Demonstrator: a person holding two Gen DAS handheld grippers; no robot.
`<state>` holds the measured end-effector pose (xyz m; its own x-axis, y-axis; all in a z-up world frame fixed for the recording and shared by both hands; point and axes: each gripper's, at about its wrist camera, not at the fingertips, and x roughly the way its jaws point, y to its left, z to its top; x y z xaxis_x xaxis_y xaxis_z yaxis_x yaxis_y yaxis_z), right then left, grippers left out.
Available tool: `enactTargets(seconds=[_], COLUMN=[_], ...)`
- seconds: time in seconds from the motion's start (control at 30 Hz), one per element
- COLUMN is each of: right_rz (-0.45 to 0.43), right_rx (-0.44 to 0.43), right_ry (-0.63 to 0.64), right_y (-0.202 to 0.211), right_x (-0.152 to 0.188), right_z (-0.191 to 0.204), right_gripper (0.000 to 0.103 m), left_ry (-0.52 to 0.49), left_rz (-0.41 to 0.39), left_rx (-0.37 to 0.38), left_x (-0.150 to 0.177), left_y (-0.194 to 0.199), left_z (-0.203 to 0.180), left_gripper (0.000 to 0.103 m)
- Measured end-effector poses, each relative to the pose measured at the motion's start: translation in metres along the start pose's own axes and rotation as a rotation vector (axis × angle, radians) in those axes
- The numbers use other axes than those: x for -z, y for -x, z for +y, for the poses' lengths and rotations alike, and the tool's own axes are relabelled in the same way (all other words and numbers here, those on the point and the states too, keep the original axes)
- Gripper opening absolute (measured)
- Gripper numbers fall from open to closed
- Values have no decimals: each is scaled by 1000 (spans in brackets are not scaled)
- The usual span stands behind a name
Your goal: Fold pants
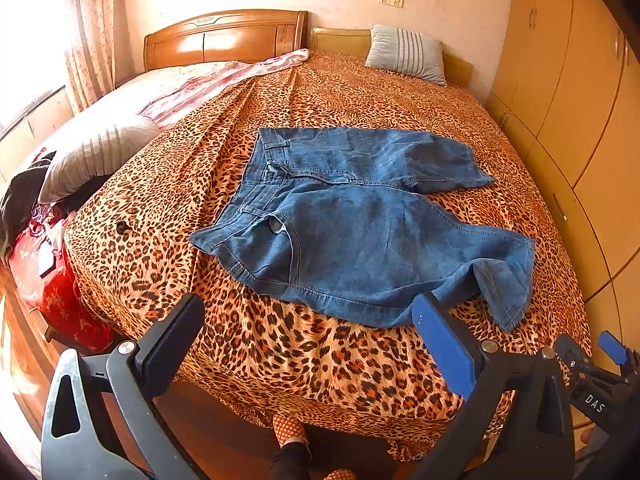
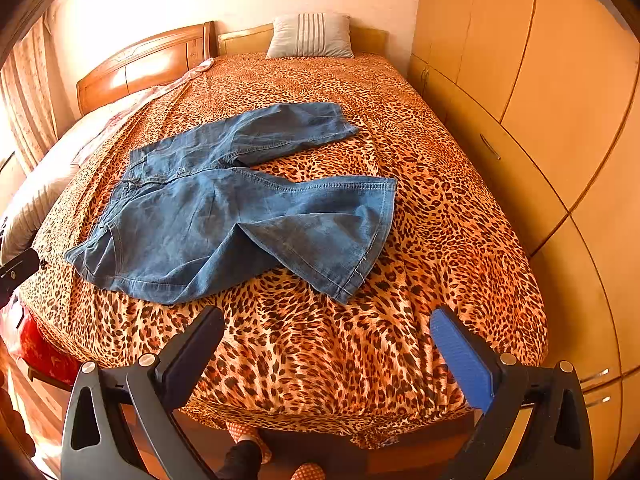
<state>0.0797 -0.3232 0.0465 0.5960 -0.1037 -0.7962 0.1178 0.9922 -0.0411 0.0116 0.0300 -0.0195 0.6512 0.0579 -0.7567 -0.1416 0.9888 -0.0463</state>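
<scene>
Both grippers hover off the bed's near edge, nothing held: left gripper (image 1: 308,344) fingers spread wide, right gripper (image 2: 328,354) same, empty

Leopard bedspread (image 2: 320,360) between them and the target is loose and rippled

Denim pants (image 1: 360,232) lie unfolded mid-bed, waistband (image 1: 256,176) toward the left, legs splayed apart to the right. Near leg hem (image 2: 360,248) is curled and creased

Risks, my read:
- fingers pinch bedspread along with denim, since the cover is slack, and the fold drags the sheet
- legs apart and near one twisted, so folding leg over leg lands skewed unless flattened first
- grabbing one layer only at the hem, so the leg opens

Striped pillow (image 2: 310,36) at the headboard is well clear
</scene>
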Motion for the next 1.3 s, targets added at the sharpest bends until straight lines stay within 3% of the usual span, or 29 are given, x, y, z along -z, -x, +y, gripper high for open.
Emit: enactTargets(seconds=[0.57, 0.97, 1.13, 1.3], right_rz=[17, 54, 114, 221], right_rx=[6, 23, 28, 95], right_ry=[-12, -38, -101, -296], right_y=[-9, -38, -65, -110], right_x=[-2, -23, -37, -53], right_z=[-5, 4, -6, -61], right_gripper=[103, 103, 103, 103], left_ry=[-20, -30, -24, -11], left_rz=[19, 68, 178, 329], left_rx=[0, 8, -12, -82], left_x=[-2, -28, -48, -84], left_y=[-10, -48, -91, -152], left_z=[-7, -6, 4, 46], left_gripper=[103, 103, 103, 103])
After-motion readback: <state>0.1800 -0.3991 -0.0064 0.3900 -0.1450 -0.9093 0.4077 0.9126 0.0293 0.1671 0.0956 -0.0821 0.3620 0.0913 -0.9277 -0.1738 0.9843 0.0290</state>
